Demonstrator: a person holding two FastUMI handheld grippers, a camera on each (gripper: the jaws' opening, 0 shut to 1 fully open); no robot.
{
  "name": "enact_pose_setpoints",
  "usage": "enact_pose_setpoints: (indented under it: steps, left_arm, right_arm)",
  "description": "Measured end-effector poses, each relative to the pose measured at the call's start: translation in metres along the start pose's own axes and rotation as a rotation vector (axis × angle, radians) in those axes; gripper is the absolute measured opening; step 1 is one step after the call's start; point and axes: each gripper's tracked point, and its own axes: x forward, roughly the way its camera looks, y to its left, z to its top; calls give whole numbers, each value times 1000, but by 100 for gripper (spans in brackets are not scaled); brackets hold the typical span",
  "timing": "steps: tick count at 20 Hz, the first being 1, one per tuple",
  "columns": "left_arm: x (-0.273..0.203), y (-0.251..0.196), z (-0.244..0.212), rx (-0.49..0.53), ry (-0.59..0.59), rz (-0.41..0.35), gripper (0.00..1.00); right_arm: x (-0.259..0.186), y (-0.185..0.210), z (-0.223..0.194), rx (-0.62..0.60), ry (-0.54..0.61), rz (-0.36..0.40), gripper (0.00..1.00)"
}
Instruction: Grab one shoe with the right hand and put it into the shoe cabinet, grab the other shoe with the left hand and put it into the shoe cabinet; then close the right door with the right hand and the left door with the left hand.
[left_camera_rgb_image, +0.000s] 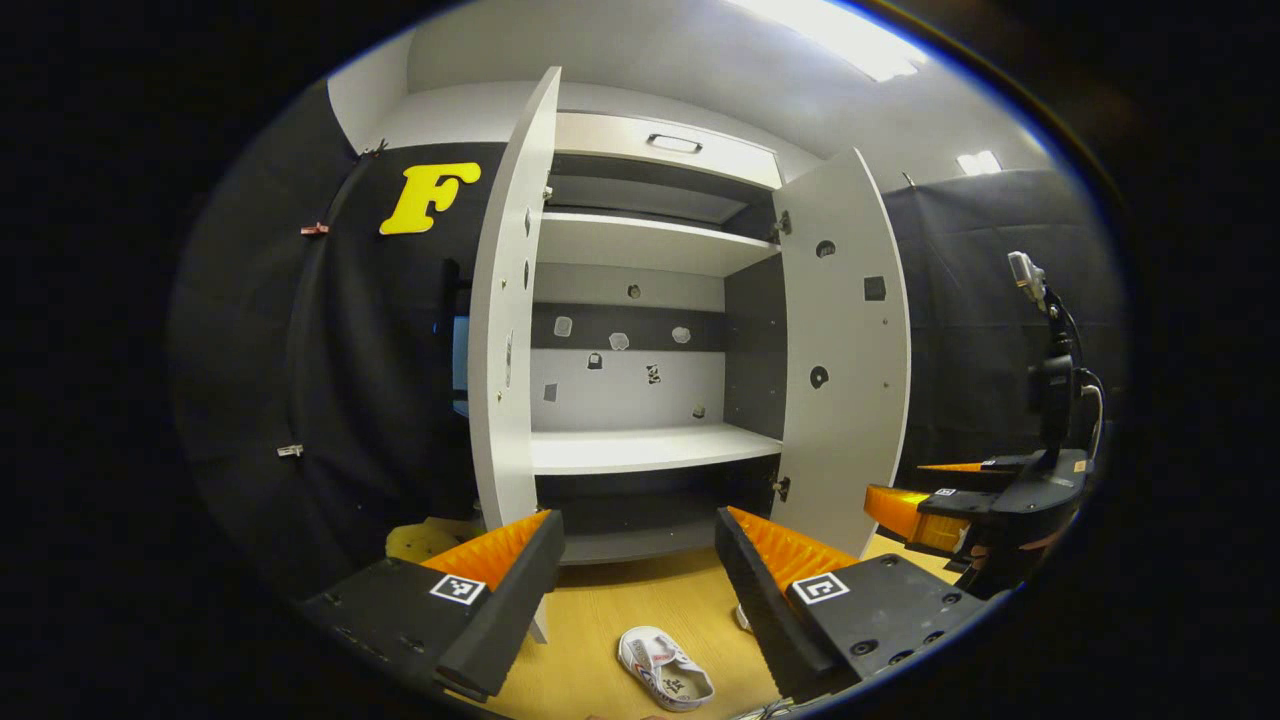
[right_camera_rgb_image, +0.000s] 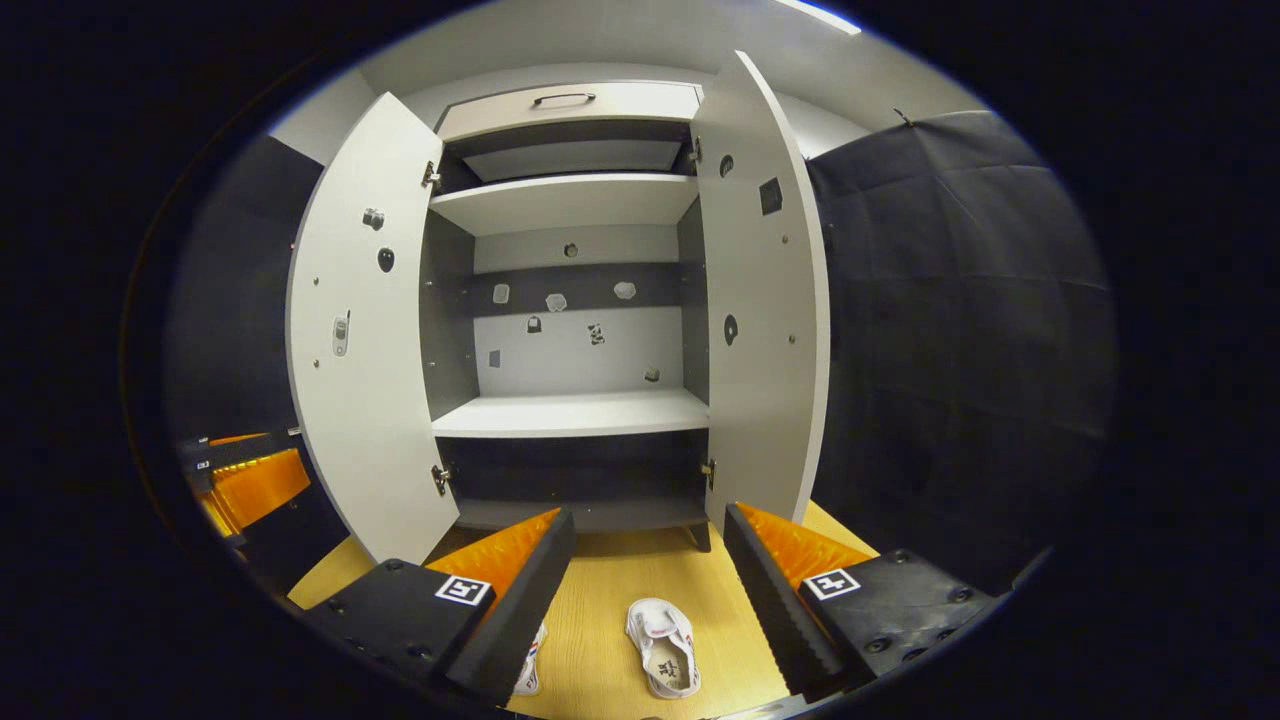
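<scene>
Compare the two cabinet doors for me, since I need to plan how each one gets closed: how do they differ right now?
The left door carries a small pale fitting on its inner face; the right door carries a dark square patch instead. In the right gripper view the left door shows a broad face, while the right door looks narrower, turned more edge-on. Both are white, hinged, wide open, and no gripper touches either.

The left gripper (left_camera_rgb_image: 640, 580) had 2 wedge-shaped fingers with ridged inner faces, black bodies with screws, and square coded markers. The right gripper (right_camera_rgb_image: 650, 580) matched it, and carried a black upright post with a cable.
</scene>
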Motion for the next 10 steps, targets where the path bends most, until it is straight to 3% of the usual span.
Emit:
enact_pose_setpoints:
  steps: [10]
  left_arm:
    - [4, 1, -46, -18, 98, -17, 95]
  right_arm:
    - [22, 6, -112, 5, 313, 40, 98]
